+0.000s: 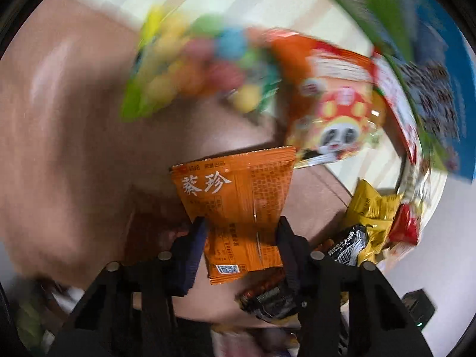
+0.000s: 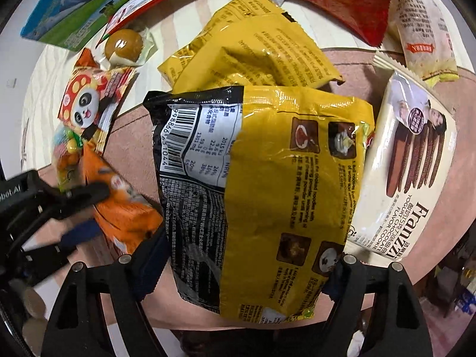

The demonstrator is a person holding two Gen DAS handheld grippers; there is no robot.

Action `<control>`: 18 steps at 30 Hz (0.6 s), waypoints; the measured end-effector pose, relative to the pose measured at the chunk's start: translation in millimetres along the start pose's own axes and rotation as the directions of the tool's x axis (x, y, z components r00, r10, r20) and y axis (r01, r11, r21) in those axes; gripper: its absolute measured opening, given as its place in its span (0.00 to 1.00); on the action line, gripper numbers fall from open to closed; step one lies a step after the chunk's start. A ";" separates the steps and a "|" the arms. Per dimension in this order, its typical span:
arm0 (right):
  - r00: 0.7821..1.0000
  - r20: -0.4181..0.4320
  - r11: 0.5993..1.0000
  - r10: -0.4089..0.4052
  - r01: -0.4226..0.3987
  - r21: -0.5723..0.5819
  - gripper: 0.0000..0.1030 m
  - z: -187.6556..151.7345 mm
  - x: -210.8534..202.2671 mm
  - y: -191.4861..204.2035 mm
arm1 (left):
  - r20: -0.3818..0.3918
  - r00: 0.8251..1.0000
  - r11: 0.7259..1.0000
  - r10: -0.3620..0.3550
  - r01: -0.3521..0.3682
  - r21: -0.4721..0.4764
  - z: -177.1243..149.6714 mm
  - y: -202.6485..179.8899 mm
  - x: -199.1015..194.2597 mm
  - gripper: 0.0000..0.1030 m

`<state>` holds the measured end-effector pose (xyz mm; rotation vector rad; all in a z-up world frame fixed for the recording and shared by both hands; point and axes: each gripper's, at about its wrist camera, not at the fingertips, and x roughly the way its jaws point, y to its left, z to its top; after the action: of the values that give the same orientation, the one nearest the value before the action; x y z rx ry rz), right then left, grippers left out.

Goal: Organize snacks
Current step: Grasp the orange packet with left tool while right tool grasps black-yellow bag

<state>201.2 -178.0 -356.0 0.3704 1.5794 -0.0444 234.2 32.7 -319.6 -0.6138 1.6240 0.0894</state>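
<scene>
My left gripper (image 1: 241,232) is shut on a small orange sachet (image 1: 238,190) with white Chinese letters and holds it above the pinkish mat (image 1: 59,148). The left wrist view is blurred by motion. My right gripper (image 2: 247,264) is shut on a big yellow and black noodle pack (image 2: 267,196) that fills the middle of the right wrist view. The left gripper with the orange sachet (image 2: 125,214) also shows at the left of that view.
A panda snack bag (image 2: 86,104), a bag of coloured candies (image 1: 193,68), two yellow packets (image 2: 255,53), a red bag (image 2: 351,0), a white Franzzi cookie pack (image 2: 407,166), a wrapped bun (image 2: 123,46) and a blue-green carton (image 2: 74,6) lie around on the mat and striped cloth.
</scene>
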 end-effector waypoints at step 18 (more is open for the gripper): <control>1.000 0.008 0.998 0.002 -0.001 -0.070 0.89 5.5 25.3 17.5 | -0.049 0.994 0.979 0.095 -0.085 0.187 6.0 -65.6 45.5 0.59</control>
<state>211.1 -157.6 -377.6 0.3161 1.5686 0.0106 267.2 -36.0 -344.3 -0.4034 1.6935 -0.0127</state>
